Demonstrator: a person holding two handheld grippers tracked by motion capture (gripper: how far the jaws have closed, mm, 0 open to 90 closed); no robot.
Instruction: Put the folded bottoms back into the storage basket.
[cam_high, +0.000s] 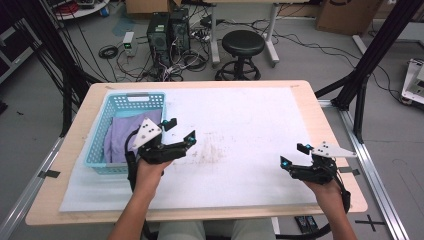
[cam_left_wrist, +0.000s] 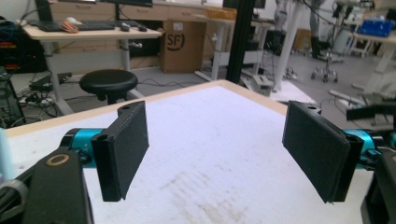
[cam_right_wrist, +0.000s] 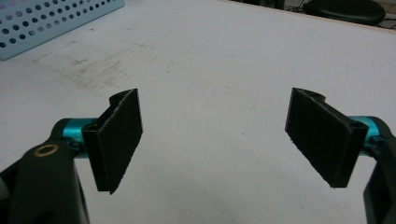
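Holding lavender cloth (cam_high: 122, 135), blue basket (cam_high: 100, 131), left tool (cam_high: 181, 131) gaping beside

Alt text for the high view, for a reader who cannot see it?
A person holds two open tools over a white-covered table: the left tool beside a blue basket holding lilac cloth, the right tool near the table's right edge.

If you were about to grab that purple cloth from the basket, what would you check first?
1. Left gripper open: ok, jaws wide apart.
2. Right gripper open: ok, nothing between its jaws.
3. Cloth in the basket: ok, it lies inside, uncovered.
4. Left gripper near the basket: ok, beside its right wall.
5. Mat free between the grippers: ok, only stains.
6. Cloth folded or bunched: cannot tell.
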